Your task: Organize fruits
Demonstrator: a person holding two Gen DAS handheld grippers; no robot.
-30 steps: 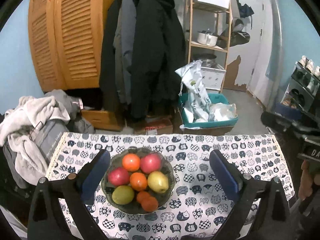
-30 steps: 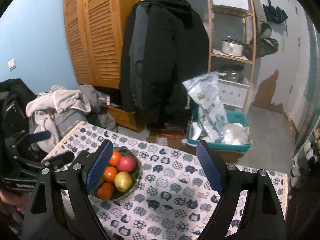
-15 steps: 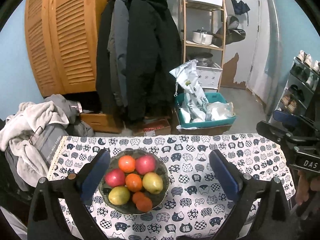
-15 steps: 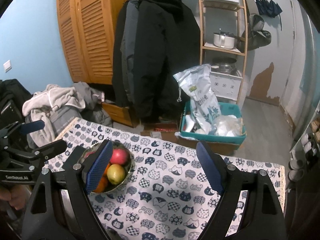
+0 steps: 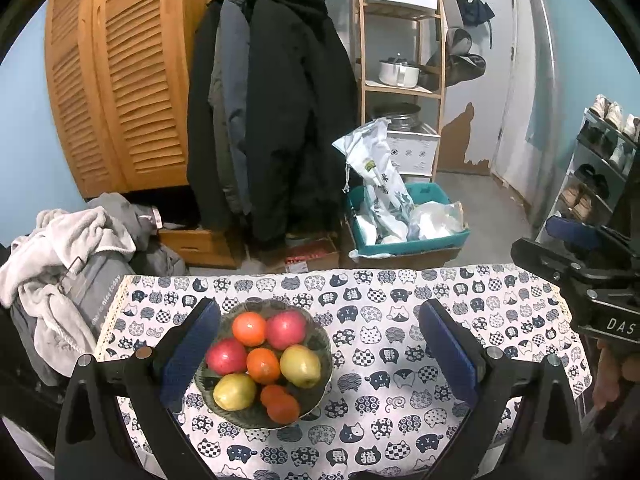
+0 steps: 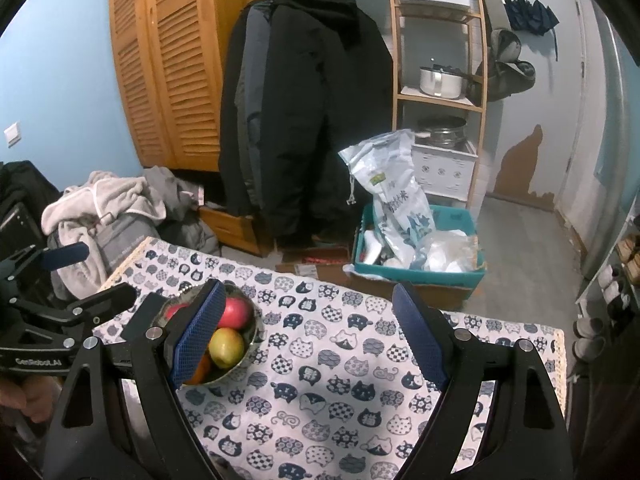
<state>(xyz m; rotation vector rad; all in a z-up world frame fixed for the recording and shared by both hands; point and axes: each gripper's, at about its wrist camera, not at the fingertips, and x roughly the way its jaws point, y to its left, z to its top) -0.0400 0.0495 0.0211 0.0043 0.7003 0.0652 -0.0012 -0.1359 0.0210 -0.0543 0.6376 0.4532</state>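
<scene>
Sitting in a bowl (image 5: 320, 344) near the bench's (image 5: 400, 360) left end, the fruit (image 5: 262, 364) lies untouched. The left claw (image 5: 320, 350) hangs spread wide above it, empty; the right claw (image 6: 308, 336) is released over bare cloth beside it.

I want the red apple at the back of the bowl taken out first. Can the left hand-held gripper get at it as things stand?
Probably yes: the left hand-held gripper is open and empty, and the red apple lies uncovered on top, though an orange crowds it.
</scene>
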